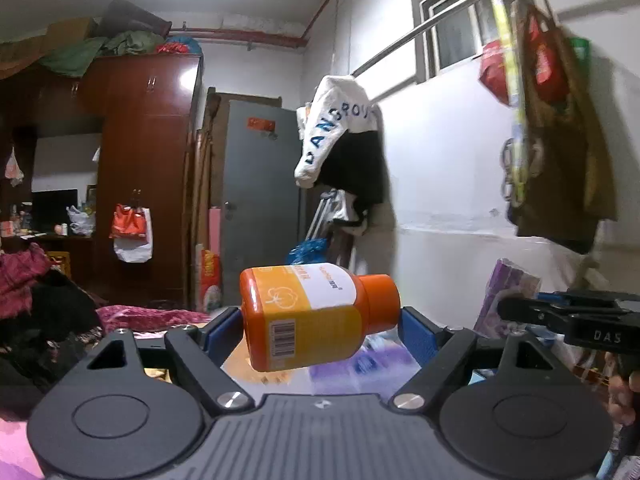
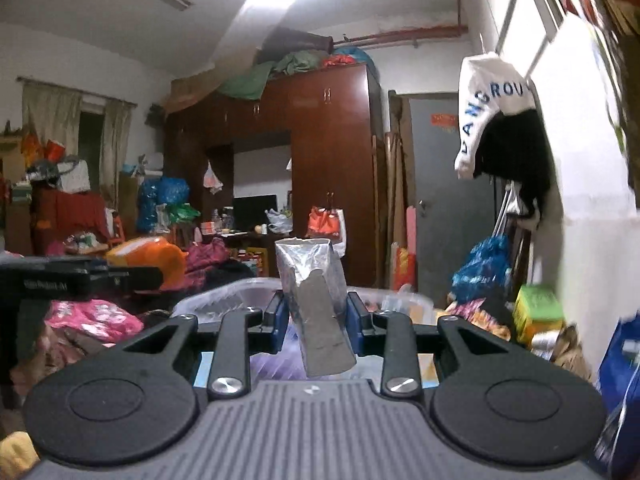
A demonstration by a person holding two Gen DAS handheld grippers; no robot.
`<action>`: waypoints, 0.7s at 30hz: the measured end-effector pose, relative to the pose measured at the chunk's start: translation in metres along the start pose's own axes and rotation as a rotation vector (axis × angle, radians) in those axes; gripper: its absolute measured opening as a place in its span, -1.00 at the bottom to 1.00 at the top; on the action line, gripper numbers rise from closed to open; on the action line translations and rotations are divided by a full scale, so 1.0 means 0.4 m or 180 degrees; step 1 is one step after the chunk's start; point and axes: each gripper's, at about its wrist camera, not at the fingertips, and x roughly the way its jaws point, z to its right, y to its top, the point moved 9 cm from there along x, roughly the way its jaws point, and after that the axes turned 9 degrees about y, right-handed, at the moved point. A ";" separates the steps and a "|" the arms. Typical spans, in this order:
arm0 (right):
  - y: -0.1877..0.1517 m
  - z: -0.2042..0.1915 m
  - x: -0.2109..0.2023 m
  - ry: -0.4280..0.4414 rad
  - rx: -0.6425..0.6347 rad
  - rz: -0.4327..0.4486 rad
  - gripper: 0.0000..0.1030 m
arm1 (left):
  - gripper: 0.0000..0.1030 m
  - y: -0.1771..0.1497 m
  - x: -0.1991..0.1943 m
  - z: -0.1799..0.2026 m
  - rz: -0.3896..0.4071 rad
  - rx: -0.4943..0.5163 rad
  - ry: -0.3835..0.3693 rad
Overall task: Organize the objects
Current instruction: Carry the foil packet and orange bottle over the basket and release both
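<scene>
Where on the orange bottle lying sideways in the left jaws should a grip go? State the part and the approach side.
Grip the orange bottle end to end, base against cap, as the left gripper holds it now, coming level from behind. It lies sideways with its flat base on the left and cap on the right, so the ends seat squarely, while the rounded, labelled body would likely roll.

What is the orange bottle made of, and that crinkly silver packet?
The orange bottle, held sideways in the left gripper, looks like smooth, glossy plastic: light glints off its base, and it has a paper-like printed label. The silver packet in the right gripper looks like thin foil or foil-coated film: shiny, creased and dented.
</scene>
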 end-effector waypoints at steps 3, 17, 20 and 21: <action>0.030 0.023 0.057 0.0032 0.0013 0.0016 -0.36 | 0.68 0.031 0.061 -0.007 -0.0123 0.0000 0.0054; -0.090 0.140 0.221 -0.0285 0.0509 -0.0711 -0.35 | 0.68 -0.078 0.269 -0.057 -0.0940 -0.0043 0.0297; -0.095 0.149 0.221 -0.0251 0.0624 -0.0730 -0.35 | 0.68 -0.088 0.274 -0.067 -0.0960 -0.0120 0.0303; -0.090 0.152 0.223 -0.0250 0.0640 -0.0729 -0.35 | 0.68 -0.090 0.275 -0.071 -0.0967 -0.0135 0.0318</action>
